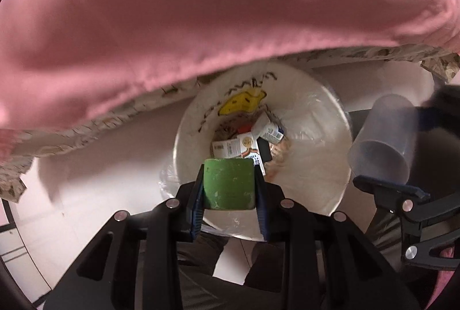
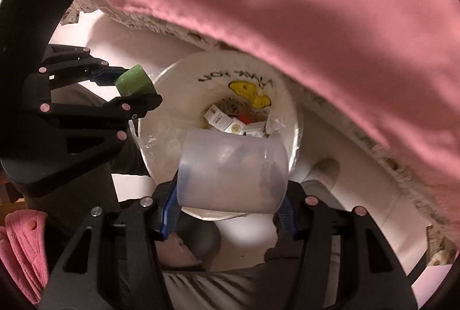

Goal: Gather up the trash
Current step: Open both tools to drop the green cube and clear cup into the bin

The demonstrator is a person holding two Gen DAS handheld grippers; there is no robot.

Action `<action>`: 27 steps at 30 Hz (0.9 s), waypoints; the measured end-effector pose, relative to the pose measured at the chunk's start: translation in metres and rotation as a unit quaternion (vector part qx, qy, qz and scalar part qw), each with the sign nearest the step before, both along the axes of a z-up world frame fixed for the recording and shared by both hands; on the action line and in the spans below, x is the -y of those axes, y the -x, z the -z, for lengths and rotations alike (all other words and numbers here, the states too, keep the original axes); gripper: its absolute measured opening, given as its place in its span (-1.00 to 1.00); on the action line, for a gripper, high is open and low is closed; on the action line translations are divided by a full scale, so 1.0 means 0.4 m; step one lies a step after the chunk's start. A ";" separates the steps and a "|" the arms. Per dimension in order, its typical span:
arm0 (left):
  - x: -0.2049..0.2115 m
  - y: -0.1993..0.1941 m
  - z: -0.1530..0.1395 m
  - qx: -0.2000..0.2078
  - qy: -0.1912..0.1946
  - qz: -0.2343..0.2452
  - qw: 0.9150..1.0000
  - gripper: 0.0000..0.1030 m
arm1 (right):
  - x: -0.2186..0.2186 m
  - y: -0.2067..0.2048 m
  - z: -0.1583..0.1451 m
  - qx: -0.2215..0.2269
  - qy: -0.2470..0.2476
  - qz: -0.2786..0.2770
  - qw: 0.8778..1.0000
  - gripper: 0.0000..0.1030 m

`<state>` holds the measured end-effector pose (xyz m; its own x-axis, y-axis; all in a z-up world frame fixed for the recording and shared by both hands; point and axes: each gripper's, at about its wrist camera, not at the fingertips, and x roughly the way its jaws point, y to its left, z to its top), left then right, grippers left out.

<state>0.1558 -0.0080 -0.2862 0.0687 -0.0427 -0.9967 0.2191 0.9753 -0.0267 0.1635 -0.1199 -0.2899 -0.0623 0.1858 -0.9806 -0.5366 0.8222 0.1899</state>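
A white trash bin point(image 1: 310, 120) with a clear liner stands on the floor below a bed; it also shows in the right wrist view point(image 2: 172, 97). It holds several small cartons point(image 1: 238, 146). My left gripper point(image 1: 229, 185) is shut on a green cup point(image 1: 229, 183) and holds it over the bin's near rim; the cup also shows in the right wrist view point(image 2: 133, 81). My right gripper point(image 2: 230, 189) is shut on a clear plastic cup point(image 2: 233, 172) above the bin's near rim; that cup also shows in the left wrist view point(image 1: 385, 143).
A pink blanket point(image 1: 201, 8) hangs over the bed edge above the bin, with a patterned sheet point(image 1: 86, 126) under it. Pale floor point(image 1: 86, 195) surrounds the bin. The person's legs point(image 2: 195, 246) are below the grippers.
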 end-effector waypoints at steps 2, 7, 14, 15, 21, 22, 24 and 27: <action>-0.005 -0.003 0.026 -0.011 0.004 -0.007 1.000 -0.36 | 0.002 0.003 0.025 -0.010 0.001 0.002 1.000 0.11; -0.011 -0.020 0.100 -0.040 0.007 -0.021 0.999 -0.36 | -0.009 0.004 0.086 -0.037 0.003 0.008 0.999 0.11; -0.014 -0.040 0.181 -0.076 0.021 -0.037 0.996 -0.36 | -0.027 0.004 0.156 -0.075 0.001 0.021 0.997 0.11; -0.016 -0.045 0.193 -0.083 0.028 -0.045 0.995 -0.36 | -0.031 0.004 0.167 -0.080 0.002 0.021 0.997 0.11; -0.016 -0.059 0.244 -0.108 0.043 -0.068 0.991 -0.36 | -0.041 0.003 0.237 -0.104 0.010 0.030 0.994 0.11; -0.014 -0.060 0.252 -0.112 0.045 -0.069 0.990 -0.36 | -0.039 0.001 0.245 -0.110 0.009 0.034 0.993 0.11; -0.016 -0.065 0.252 -0.116 0.049 -0.071 0.990 -0.36 | -0.035 -0.004 0.251 -0.120 0.007 0.041 0.992 0.12; -0.019 -0.072 0.265 -0.122 0.055 -0.082 0.988 -0.35 | -0.037 -0.011 0.270 -0.123 0.011 0.049 0.991 0.13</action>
<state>0.1846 -0.0004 -0.3923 -0.1579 -0.1604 -0.9743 0.0313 0.9854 -0.1673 0.1681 -0.1050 -0.3979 -0.2829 0.1819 -0.9417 -0.3943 0.8730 0.2871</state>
